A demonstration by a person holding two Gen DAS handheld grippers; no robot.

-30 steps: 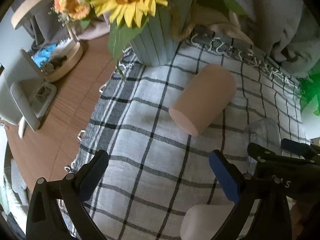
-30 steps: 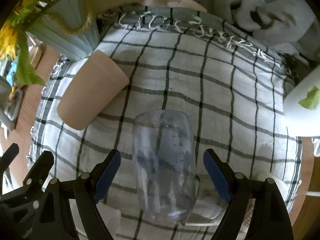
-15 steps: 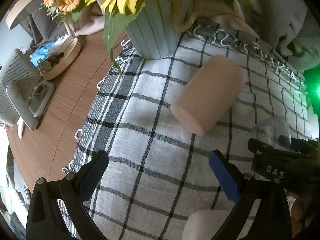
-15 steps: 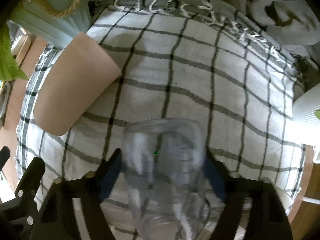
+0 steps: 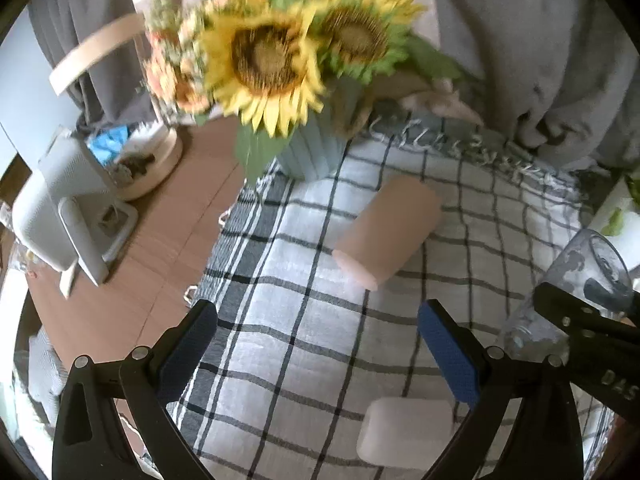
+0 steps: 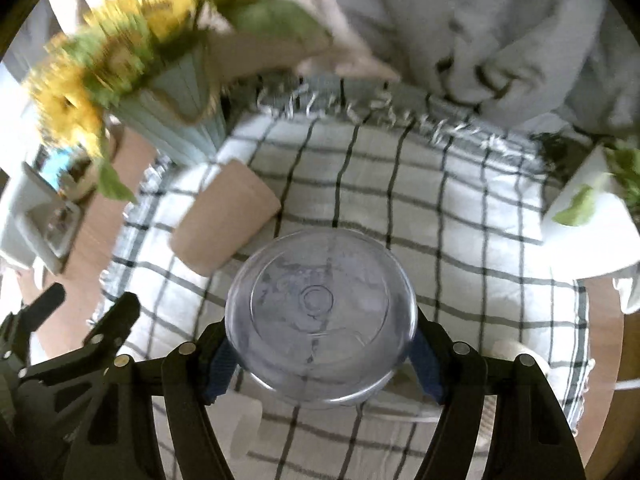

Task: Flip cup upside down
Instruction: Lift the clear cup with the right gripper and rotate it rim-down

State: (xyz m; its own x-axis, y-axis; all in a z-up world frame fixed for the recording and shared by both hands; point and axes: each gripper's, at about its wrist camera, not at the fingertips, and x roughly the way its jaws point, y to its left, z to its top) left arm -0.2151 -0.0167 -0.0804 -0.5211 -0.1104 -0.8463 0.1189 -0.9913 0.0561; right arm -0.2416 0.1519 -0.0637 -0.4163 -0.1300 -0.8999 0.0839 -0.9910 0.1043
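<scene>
My right gripper (image 6: 320, 364) is shut on a clear plastic cup (image 6: 320, 316) and holds it above the checked cloth (image 6: 460, 216), its flat base turned toward the camera. The cup also shows in the left wrist view (image 5: 576, 280), tilted, at the far right with the right gripper's black arm over it. A tan cup (image 5: 386, 232) lies on its side on the cloth; it also shows in the right wrist view (image 6: 224, 224). My left gripper (image 5: 316, 348) is open and empty above the cloth, short of the tan cup.
A pale blue vase of sunflowers (image 5: 312, 148) stands at the cloth's back left. A white block (image 5: 404, 434) lies near the left gripper. A white fan (image 5: 60, 208) and a round tray (image 5: 152, 160) sit on the wooden table at left. A white pot (image 6: 592, 216) stands at right.
My right gripper has closed on the clear cup, lifted it off the cloth and turned it so its base faces the camera. My left gripper has pulled back and up.
</scene>
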